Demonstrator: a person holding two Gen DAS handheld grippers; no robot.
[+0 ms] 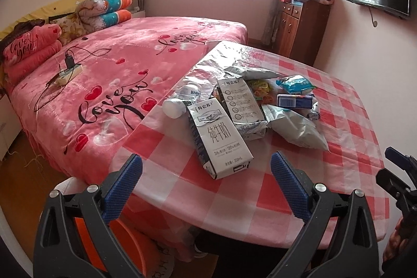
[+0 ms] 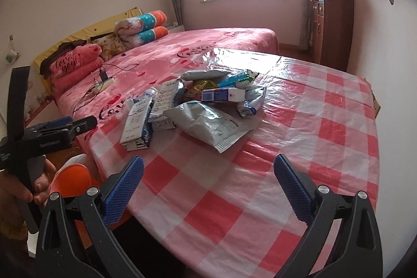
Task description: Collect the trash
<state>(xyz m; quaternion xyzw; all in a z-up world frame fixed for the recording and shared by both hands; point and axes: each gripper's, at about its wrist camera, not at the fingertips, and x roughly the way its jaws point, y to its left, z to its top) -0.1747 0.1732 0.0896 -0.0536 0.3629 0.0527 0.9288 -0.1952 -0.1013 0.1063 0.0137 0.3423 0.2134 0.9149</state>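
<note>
A red-and-white checked plastic tablecloth is stretching ahead of both tools, with nothing gathered yet. The left gripper and right gripper are hanging wide open and empty; the white milk carton, nearest of the wrapper pile, is lying just beyond the left jaws, likely calling for a short forward reach.

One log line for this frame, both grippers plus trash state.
left gripper: open, empty | right gripper: open, empty | trash pile: untouched on checkered table | nearest: milk carton | orange bin: below table edge
</note>
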